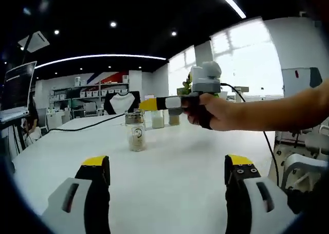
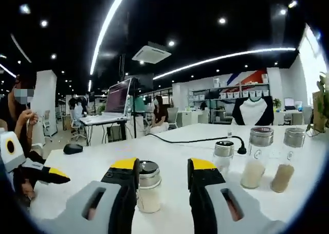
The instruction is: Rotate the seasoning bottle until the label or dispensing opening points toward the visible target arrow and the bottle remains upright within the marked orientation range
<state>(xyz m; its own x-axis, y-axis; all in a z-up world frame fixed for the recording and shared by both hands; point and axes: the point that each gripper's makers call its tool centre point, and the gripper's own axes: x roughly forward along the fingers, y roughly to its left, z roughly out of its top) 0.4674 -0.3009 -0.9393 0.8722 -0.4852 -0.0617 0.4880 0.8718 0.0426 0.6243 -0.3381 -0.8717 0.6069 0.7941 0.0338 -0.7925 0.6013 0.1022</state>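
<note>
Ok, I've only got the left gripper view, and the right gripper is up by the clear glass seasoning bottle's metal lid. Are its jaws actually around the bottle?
Observer: Yes. In the right gripper view the clear glass seasoning bottle stands upright between the jaws of the right gripper. It sits close against one jaw, with a gap to the other.
Operator: So it's not clamped. What's beyond it?
Observer: Three more lidded glass bottles stand further back, apart from it.
Operator: Anything else lying on the table?
Observer: A black computer mouse lies off to the side on the white table.
</note>
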